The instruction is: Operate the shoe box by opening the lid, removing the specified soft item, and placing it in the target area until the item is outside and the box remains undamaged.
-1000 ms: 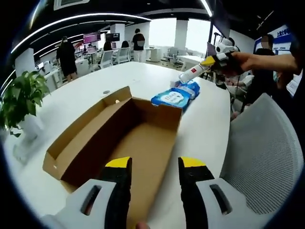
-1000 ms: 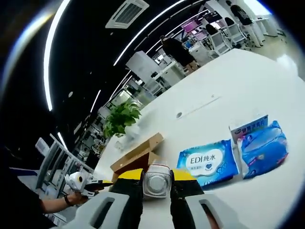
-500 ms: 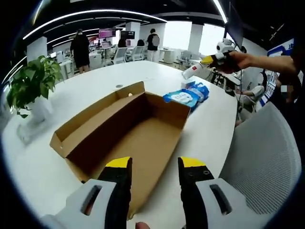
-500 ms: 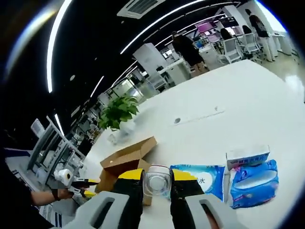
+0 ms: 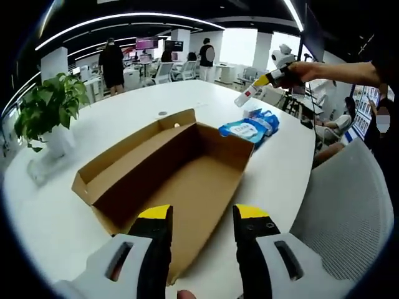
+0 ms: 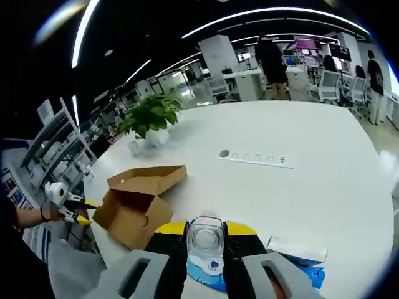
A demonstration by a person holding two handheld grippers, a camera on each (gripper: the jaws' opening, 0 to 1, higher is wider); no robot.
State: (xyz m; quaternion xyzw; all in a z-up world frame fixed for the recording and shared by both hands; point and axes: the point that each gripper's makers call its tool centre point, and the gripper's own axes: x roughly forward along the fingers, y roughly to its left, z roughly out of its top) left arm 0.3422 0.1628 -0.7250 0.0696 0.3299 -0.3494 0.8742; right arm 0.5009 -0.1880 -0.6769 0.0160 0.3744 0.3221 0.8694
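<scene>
Right gripper [image 6: 205,240] is pinching the bottle [image 6: 205,242] aloft, clearing the box [image 5: 168,168]; left gripper [image 5: 202,233], fingers spread, is idling at six o'clock.

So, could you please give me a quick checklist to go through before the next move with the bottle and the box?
1. Shoe box lid open: ok, the interior is exposed.
2. Box undamaged: ok as far as visible; walls look straight, no tears seen.
3. Box emptied: ok, bare cardboard floor in the left gripper view.
4. Right gripper grip: ok, shut on the clear bottle.
5. Left gripper free: ok, jaws open over the box's near end, holding nothing.
6. Landing spot beside the wet wipes packs on the white table: cannot tell; the bottle is in the air.
</scene>
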